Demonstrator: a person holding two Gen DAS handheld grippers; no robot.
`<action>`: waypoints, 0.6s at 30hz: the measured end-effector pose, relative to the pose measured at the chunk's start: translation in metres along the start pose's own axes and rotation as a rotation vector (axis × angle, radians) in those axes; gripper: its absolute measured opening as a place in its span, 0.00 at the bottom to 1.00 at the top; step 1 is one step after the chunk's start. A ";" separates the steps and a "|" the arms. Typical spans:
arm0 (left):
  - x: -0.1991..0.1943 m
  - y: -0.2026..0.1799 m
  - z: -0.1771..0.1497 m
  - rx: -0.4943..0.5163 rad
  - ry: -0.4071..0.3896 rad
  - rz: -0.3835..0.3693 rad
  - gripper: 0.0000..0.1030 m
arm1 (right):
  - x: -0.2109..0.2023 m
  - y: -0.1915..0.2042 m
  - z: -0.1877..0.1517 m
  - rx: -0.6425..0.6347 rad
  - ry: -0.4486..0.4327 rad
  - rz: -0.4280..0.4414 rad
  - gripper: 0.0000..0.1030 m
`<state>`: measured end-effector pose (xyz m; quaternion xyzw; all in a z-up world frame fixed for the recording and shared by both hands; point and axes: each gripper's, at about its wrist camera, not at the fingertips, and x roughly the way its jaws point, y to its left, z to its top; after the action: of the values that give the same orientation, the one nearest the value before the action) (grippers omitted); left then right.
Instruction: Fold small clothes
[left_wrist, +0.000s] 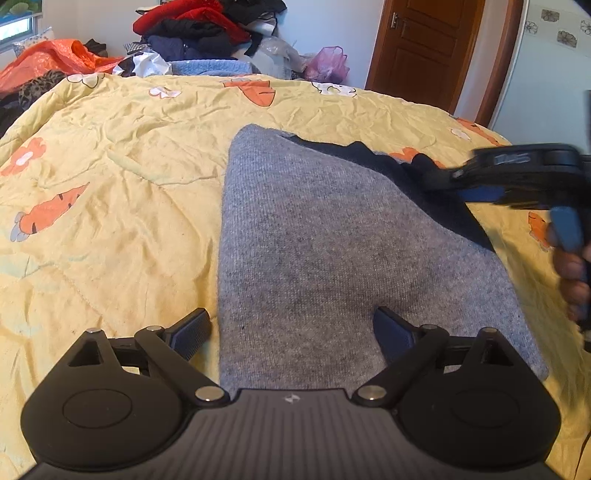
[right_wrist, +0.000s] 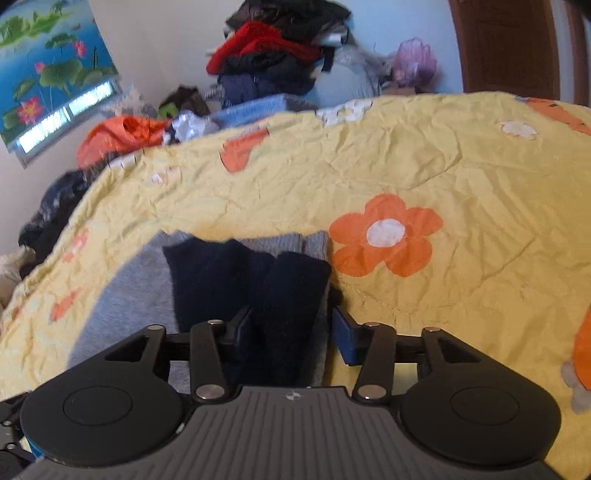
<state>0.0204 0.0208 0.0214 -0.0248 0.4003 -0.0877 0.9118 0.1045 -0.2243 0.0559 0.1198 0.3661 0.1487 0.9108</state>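
one grey garment (left_wrist: 332, 240); one quilt (left_wrist: 110, 184); two claws (left_wrist: 291, 332)

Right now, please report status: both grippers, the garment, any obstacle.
Left gripper open, over grey garment. Right gripper straddles bunched dark navy part, grip not confirmed. Garment on yellow quilt, partly spread. Nothing in the way.

Grey and navy garment (left_wrist: 332, 236) on yellow quilt (left_wrist: 110, 177) with orange flowers.

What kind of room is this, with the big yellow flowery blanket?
Most likely a bedroom in someone's home. A yellow quilt with carrots and flowers covers what looks like a bed, a heap of clothes sits behind it, and a wooden door stands at the back.
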 end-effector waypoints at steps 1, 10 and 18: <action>0.001 0.000 0.000 0.001 0.002 -0.001 0.94 | -0.010 0.005 -0.003 -0.009 -0.025 0.009 0.51; 0.004 -0.003 -0.001 0.018 -0.004 0.014 1.00 | -0.015 0.060 -0.033 -0.278 0.008 0.059 0.60; -0.034 -0.003 0.005 0.049 -0.129 -0.004 1.00 | -0.031 0.038 -0.031 -0.143 -0.022 0.077 0.63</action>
<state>0.0012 0.0234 0.0496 -0.0088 0.3386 -0.0975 0.9358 0.0546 -0.1971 0.0663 0.0699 0.3397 0.2079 0.9146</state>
